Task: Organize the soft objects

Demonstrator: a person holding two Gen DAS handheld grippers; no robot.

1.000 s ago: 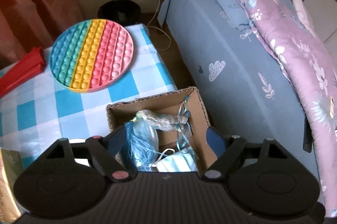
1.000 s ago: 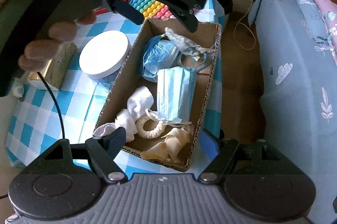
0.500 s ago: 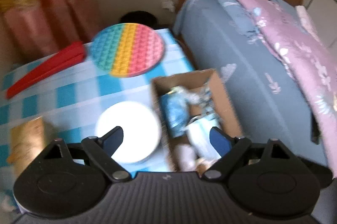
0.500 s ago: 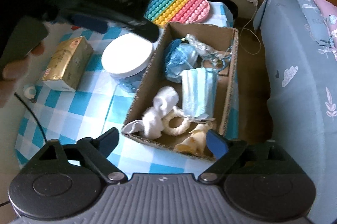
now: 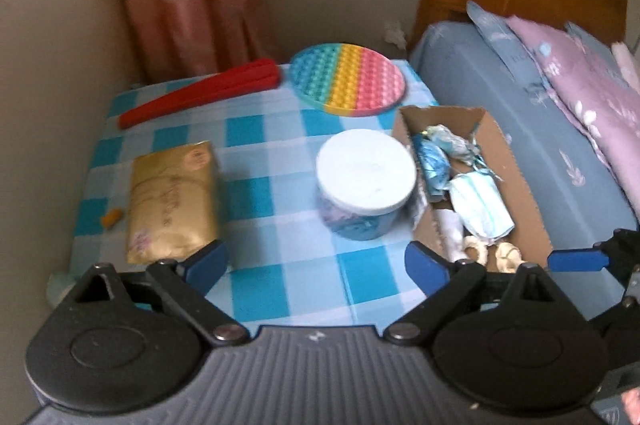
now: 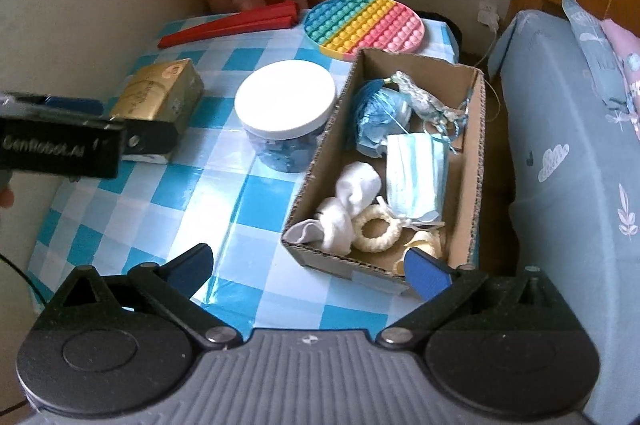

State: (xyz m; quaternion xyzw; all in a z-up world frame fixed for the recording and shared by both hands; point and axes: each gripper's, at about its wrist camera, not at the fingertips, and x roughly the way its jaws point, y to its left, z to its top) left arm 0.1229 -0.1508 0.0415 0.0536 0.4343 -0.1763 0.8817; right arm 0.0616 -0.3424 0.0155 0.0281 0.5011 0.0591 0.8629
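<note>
Moved: since a second ago we have pulled the left tongs (image 5: 316,263) up and back from over the cardboard box (image 6: 476,161); then they hung close above its far end, now the whole tabletop (image 5: 280,289) fills the left view.
Right tongs (image 6: 308,265): also drawn back a little, with the box now in the centre right of their frame.
Tongs state: both pairs spread wide, nothing between the blue pads.
Soft things: face mask (image 6: 416,173), white sock (image 6: 352,201), cream ring (image 6: 376,229) and blue bundle (image 6: 376,117) all lie inside the box.
Left out: white-lidded jar (image 5: 366,181) just beside the box, gold packet (image 5: 172,197) at centre left, rainbow pop mat (image 5: 348,83) and red folded item (image 5: 200,93) at the top.
Meaning: we judge the last drop done, and the task either near its end or turning to the pieces outside the box.
</note>
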